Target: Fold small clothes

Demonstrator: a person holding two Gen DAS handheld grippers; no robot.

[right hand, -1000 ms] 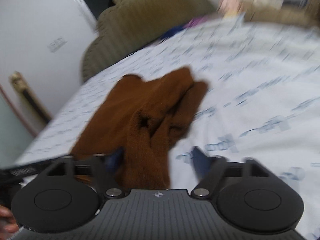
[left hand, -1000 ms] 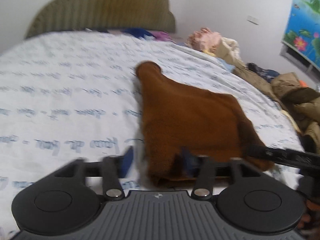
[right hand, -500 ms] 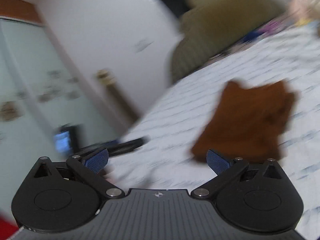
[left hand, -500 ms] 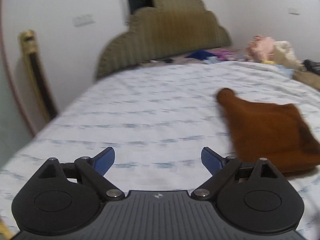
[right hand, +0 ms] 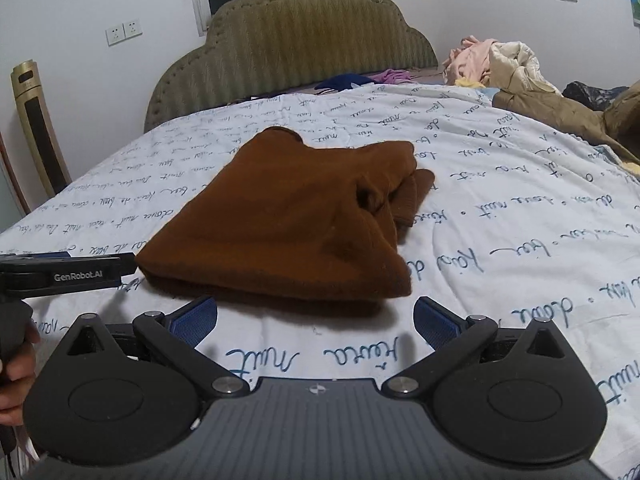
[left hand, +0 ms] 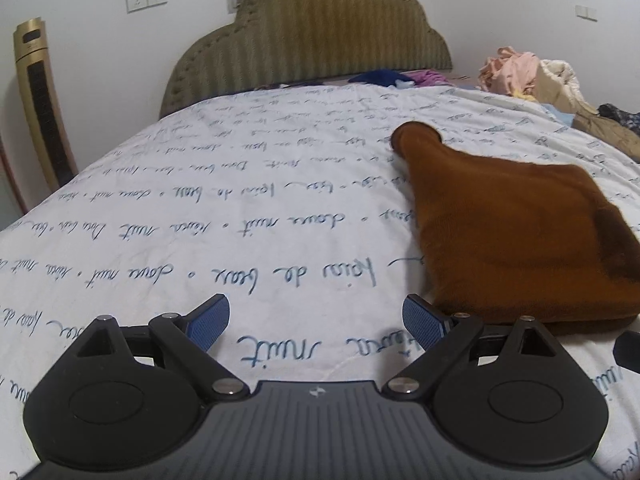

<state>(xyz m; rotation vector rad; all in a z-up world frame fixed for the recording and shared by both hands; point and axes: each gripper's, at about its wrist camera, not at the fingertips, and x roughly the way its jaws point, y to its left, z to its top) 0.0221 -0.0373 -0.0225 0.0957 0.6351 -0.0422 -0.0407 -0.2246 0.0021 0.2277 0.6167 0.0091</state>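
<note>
A brown knitted garment [right hand: 296,216] lies folded into a flat bundle on the white bed sheet [right hand: 520,208], its sleeves tucked on the right side. In the left wrist view the same brown garment [left hand: 516,236] lies to the right of my left gripper [left hand: 316,320], which is open and empty over bare sheet [left hand: 200,220]. My right gripper [right hand: 316,320] is open just short of the garment's near edge, nothing between its blue pads [right hand: 434,322]. The left gripper's body [right hand: 64,274] shows at the left edge of the right wrist view, with a hand [right hand: 18,376] on its handle.
A padded olive headboard [right hand: 288,48] stands at the far end of the bed. A heap of clothes [right hand: 520,72] lies at the far right, with small blue and purple items [left hand: 396,78] by the headboard. A gold tower fan [left hand: 40,104] stands left of the bed.
Both grippers have let go of the brown garment, opened wide and drawn back from it. The left one has swung left over bare sheet. The garment now lies folded and still.
</note>
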